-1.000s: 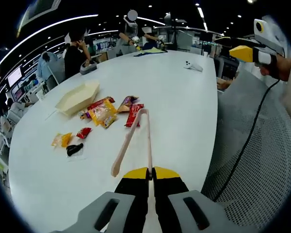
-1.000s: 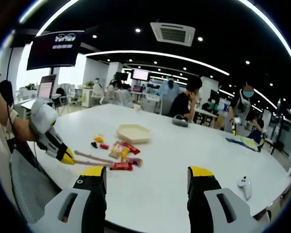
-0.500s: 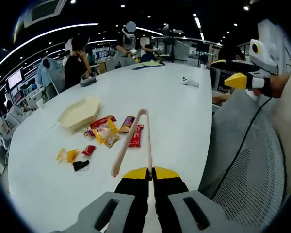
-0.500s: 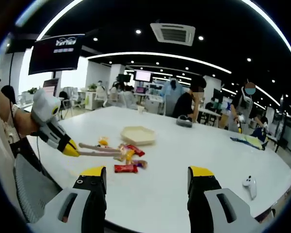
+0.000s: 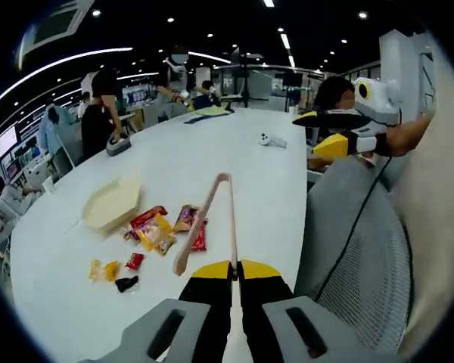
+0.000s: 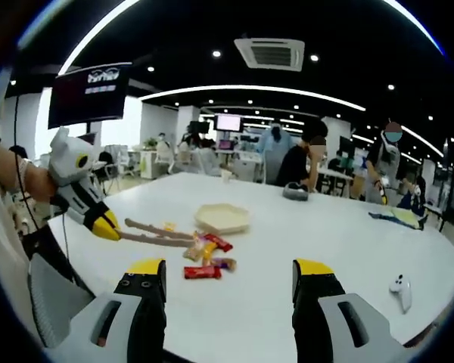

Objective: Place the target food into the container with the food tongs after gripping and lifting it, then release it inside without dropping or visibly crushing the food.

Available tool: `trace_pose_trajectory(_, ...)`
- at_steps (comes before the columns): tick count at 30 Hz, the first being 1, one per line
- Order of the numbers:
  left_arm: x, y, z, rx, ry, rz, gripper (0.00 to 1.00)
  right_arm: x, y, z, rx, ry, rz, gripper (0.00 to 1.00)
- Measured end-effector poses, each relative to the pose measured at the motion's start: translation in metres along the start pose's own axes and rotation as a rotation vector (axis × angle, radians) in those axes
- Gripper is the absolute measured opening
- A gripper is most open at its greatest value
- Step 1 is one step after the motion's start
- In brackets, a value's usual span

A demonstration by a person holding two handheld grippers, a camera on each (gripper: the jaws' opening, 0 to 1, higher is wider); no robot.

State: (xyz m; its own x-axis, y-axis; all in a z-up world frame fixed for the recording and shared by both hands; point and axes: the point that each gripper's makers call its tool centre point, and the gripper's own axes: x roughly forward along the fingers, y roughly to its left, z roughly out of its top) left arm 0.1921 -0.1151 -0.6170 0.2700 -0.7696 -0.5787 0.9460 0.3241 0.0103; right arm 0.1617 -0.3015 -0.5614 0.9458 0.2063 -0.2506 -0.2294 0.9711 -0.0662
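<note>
Overhead, noted left claw (image 5: 234, 270) pinched on food tongs (image 5: 209, 219), right claw (image 6: 231, 274) spread and empty, snack packets (image 5: 160, 231) loose on worktop (image 5: 212, 144) beside container (image 5: 112, 203); judged light, crinkly, slippery, best nipped mid-body.

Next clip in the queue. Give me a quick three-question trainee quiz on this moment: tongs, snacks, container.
1. True or false: the left gripper is shut on the food tongs.
2. Where is the cream container? A) on the white table, beyond the snack packets; B) stacked on the packets; C) held in the right gripper.
3. Fill in: the right gripper's jaws are ____.

Key: 1 true; 2 A; 3 open.
</note>
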Motion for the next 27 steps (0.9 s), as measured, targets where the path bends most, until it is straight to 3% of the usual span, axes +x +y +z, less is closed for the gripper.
trace_pose_trajectory(7, -0.004, -0.011, 0.017, 0.006, -0.048, -0.051, 0.0, 0.001, -0.007, 0.005, 0.032, -0.013, 0.01, 0.68)
trace_pose_trajectory(16, -0.008, -0.01, 0.016, -0.007, -0.055, -0.052, 0.0, 0.002, -0.002, 0.001, 0.038, -0.005, 0.021, 0.67)
trace_pose_trajectory(22, -0.015, -0.006, 0.029, -0.071, -0.119, -0.052, 0.0, 0.001, 0.001, -0.001, 0.055, -0.003, 0.03, 0.67)
trace_pose_trajectory(27, -0.026, 0.0, 0.056, -0.165, -0.23, -0.064, 0.0, 0.002, 0.008, 0.001, 0.165, -0.019, 0.069, 0.67)
